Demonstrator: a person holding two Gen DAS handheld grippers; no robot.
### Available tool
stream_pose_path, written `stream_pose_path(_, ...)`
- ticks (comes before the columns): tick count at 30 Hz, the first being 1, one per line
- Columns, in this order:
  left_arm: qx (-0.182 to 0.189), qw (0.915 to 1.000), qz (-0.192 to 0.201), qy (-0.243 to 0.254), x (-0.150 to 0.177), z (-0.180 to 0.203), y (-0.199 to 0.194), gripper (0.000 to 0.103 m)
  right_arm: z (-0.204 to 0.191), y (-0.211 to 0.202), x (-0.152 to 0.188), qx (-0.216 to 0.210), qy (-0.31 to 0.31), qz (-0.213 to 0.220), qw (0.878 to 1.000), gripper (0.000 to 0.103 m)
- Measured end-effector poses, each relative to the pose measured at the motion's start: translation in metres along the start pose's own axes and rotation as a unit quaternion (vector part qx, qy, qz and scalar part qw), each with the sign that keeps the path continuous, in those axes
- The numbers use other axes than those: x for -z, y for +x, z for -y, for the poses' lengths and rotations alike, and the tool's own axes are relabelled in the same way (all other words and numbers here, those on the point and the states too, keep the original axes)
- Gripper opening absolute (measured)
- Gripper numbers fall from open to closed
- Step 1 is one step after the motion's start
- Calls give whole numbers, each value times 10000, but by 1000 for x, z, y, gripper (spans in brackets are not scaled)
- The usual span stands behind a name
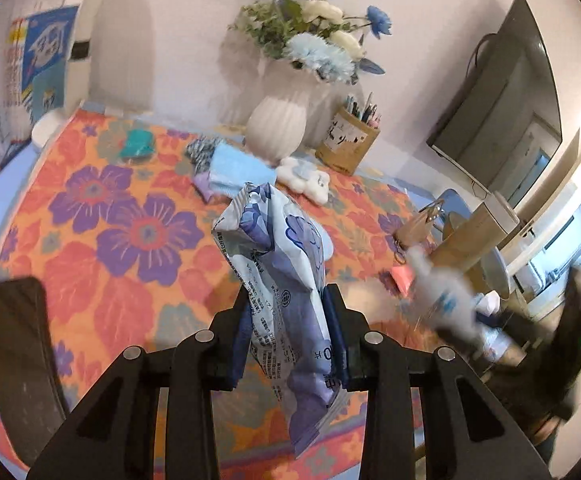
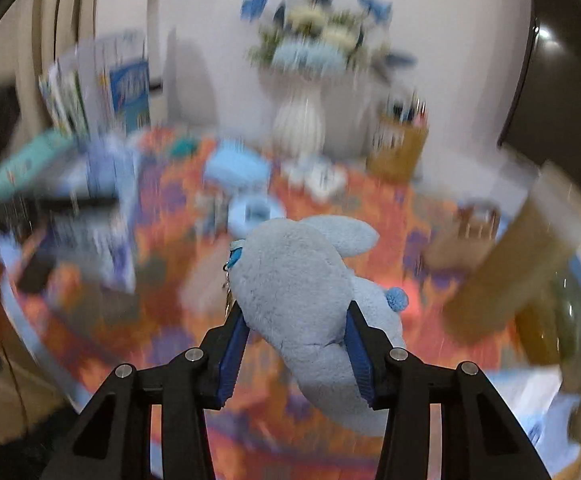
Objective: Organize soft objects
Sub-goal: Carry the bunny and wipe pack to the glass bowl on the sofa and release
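My left gripper (image 1: 288, 300) is shut on a soft blue-and-white tissue pack (image 1: 282, 264), lifted above the flowered tablecloth (image 1: 102, 240). My right gripper (image 2: 296, 312) is shut on a pale blue plush toy (image 2: 302, 280) with a small blue pompom; the same plush toy (image 1: 446, 296) shows blurred at the right of the left wrist view. At the back lie a light blue folded cloth (image 1: 236, 168), a white cloud-shaped plush (image 1: 304, 178), a teal soft item (image 1: 136, 144) and a patterned cloth (image 1: 202, 150). The right wrist view is smeared by motion.
A white vase (image 1: 276, 124) with blue flowers and a pen holder (image 1: 348, 140) stand against the back wall. A brown bag (image 1: 462, 236) stands at the table's right edge. A dark chair back (image 1: 22, 360) is at lower left. A screen (image 1: 502, 96) hangs on the right wall.
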State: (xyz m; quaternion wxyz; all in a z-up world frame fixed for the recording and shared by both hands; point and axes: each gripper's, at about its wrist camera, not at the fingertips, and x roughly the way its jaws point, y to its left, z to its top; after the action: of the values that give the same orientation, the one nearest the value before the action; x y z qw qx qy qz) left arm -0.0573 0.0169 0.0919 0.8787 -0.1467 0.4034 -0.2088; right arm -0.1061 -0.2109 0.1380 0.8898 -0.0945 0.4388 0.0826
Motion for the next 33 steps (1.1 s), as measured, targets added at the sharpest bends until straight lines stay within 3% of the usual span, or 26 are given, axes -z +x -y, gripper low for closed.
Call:
stream_pose_path(2,-37,9999,-68,-77,5,-5,3,31,-6,16,18,-13,19,-310,9995,46)
stream_pose_path(4,-28,9999,-89,-71,12,-5,3,31,-11,22,30,-43,-4,-336,9994,48)
stream_pose_path(6,2,9999,-118,-34,17,-4,2,31,-12,22,38,-161,103,-373,9991,59)
stream_pose_path(9,13,9999,-98,37,23,-2,-2,31,0,11,49,-502,464,-407,9968,65)
stream_pose_path(12,88,9999,-36,79,24,0,-7,31,13,-1,58,-681,866,-308,9934,98)
stream_pose_path(13,89,9999,-23,94,24,2,-8,31,16,-2,60,-777,1017,-294,9913,99)
stream_pose_path(15,104,9998,-12,143,24,5,-8,31,16,-2,64,-1035,1262,-328,9860,99)
stream_pose_path(17,106,9997,-17,222,23,10,-7,31,13,2,62,-1028,1273,-344,9859,99)
stream_pose_path(21,66,9993,-75,374,25,18,-3,31,-2,18,43,-433,475,-428,9970,99)
stream_pose_path(24,64,9990,-102,434,26,23,-2,31,-19,35,36,-31,-68,-543,9985,99)
stream_pose_path(27,83,9983,-153,556,28,31,-1,31,-20,41,38,354,5,-496,9981,72)
stream_pose_path(28,95,9981,-160,594,28,35,-1,31,-18,36,37,213,123,-375,9990,54)
stream_pose_path(30,137,9972,-185,715,31,46,-1,31,-13,24,35,32,296,-181,9994,48)
stream_pose_path(33,290,9953,-101,922,28,68,-9,31,-6,-3,34,-27,530,-12,9986,47)
